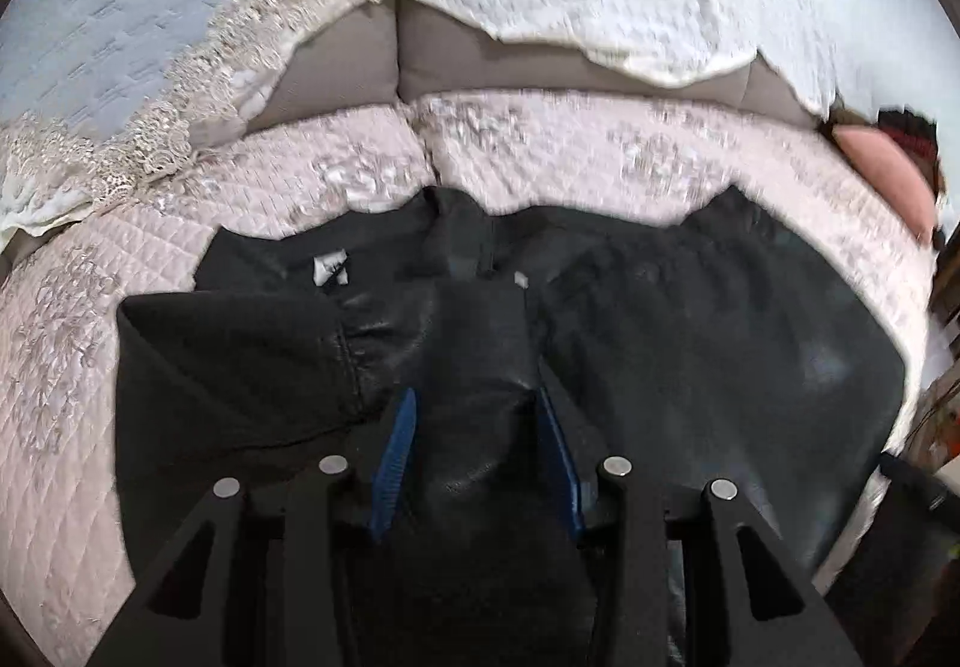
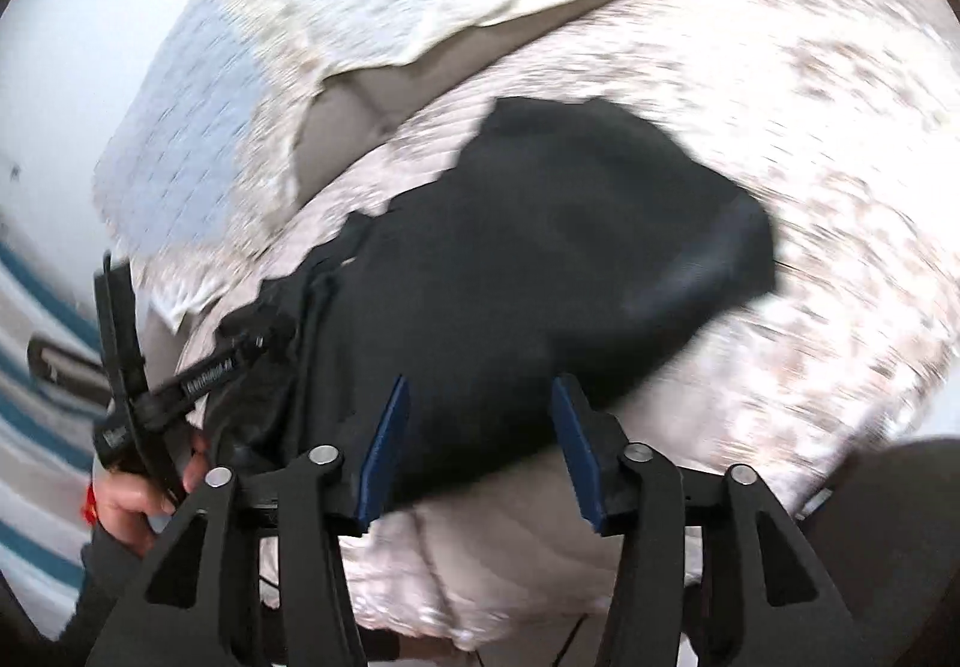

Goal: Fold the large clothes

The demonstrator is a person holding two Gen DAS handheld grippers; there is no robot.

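Black jacket (image 2: 540, 247) lies on the quilt (image 2: 810, 127), mid-sofa. My left gripper (image 1: 474, 427) pinches a jacket fold; right gripper (image 2: 480, 427) gapes wide, empty, above near hem. Risk: left tug w/o right grip drags the fold crooked.

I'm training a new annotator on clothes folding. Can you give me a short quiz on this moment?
1. True or false: the right hand-held gripper is clamped on the garment.
2. The garment lies on: A) a bare wooden table; B) a pale quilt; C) a tiled floor.
3. Fill in: the left hand-held gripper grips a fold of the ___.

Key: 1 false, its jaws stand open above the fabric; 2 B; 3 garment.
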